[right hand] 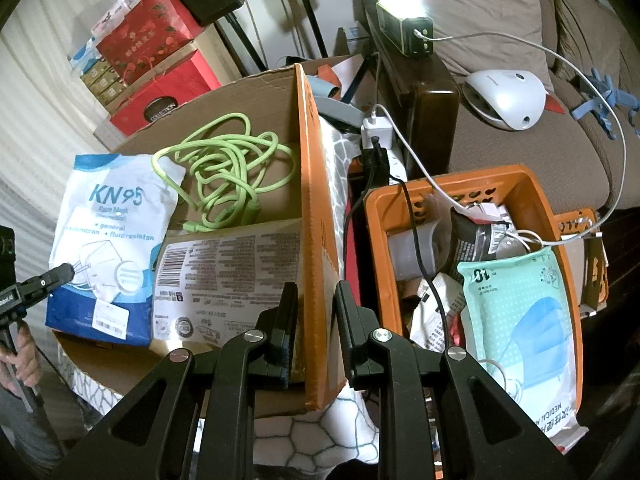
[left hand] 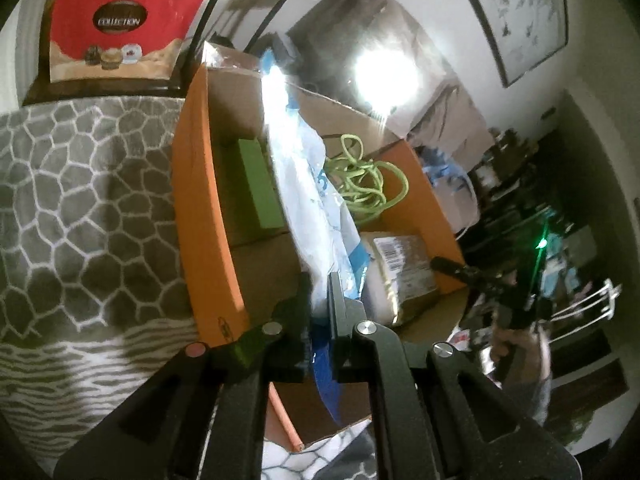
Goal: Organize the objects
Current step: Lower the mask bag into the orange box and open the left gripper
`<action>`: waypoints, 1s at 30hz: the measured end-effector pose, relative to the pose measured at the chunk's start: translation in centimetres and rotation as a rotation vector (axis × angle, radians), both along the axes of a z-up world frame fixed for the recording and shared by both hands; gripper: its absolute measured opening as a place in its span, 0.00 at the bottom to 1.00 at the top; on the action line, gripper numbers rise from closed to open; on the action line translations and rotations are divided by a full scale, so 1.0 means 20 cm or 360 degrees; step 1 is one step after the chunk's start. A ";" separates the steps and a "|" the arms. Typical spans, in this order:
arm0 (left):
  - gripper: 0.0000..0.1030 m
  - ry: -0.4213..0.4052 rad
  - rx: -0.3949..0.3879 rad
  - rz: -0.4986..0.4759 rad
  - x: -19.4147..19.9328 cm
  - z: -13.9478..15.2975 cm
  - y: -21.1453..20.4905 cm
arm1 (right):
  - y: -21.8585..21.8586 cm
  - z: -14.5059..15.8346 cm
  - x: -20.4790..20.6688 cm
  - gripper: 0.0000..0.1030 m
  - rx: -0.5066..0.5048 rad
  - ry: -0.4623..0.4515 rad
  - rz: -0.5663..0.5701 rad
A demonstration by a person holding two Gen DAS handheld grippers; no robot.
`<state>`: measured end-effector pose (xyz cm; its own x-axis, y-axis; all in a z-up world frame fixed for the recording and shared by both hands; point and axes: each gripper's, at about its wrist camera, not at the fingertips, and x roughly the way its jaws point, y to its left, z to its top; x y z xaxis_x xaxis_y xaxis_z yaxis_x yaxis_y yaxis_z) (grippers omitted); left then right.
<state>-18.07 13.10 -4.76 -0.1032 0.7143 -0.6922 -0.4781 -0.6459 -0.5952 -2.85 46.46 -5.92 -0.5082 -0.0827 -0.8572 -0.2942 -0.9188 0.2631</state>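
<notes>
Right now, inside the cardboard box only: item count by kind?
Mask pack, held in the left gripper: 1
Green cable: 1
Green box: 1
Labelled packet: 1
Total: 4
The right gripper straddles the cardboard box wall, jaws apart.

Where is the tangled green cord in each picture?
Left wrist view: the green cord lies inside the cardboard box, right of the KN95 mask pack that the left gripper grips.
Right wrist view: the green cord lies upper middle in the box, right of the mask pack.
Shared landmark: the box's orange wall.
</notes>
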 end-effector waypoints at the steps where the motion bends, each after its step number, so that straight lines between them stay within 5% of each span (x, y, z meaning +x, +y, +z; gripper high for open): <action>1: 0.12 0.0039 -0.0047 -0.0010 0.01 0.01 0.01 | 0.00 0.00 0.00 0.19 -0.0002 0.0001 0.0000; 5: 0.38 0.0168 -0.0116 -0.0047 0.07 0.07 0.05 | 0.00 0.00 0.00 0.19 -0.0001 0.0002 0.0002; 7: 0.60 0.0231 -0.0144 -0.0048 0.10 0.10 0.05 | 0.00 0.00 0.00 0.19 -0.0001 0.0000 0.0001; 11: 0.65 0.0327 -0.0214 -0.0042 0.13 0.15 0.06 | 0.00 0.00 0.00 0.19 0.0001 0.0002 0.0002; 17: 0.63 0.0355 -0.0224 -0.0019 0.13 0.17 0.04 | 0.00 0.00 0.00 0.19 -0.0002 0.0004 0.0000; 20: 0.35 0.0345 -0.0280 -0.0055 0.13 0.14 0.07 | 0.00 0.00 0.00 0.19 -0.0005 0.0002 -0.0001; 25: 0.24 0.0441 -0.0395 -0.0123 0.16 0.11 0.15 | 0.00 0.00 0.00 0.19 -0.0002 0.0002 0.0000; 30: 0.23 0.0559 -0.0539 -0.0168 0.19 0.07 0.24 | 0.00 0.00 0.00 0.19 0.0000 0.0004 0.0001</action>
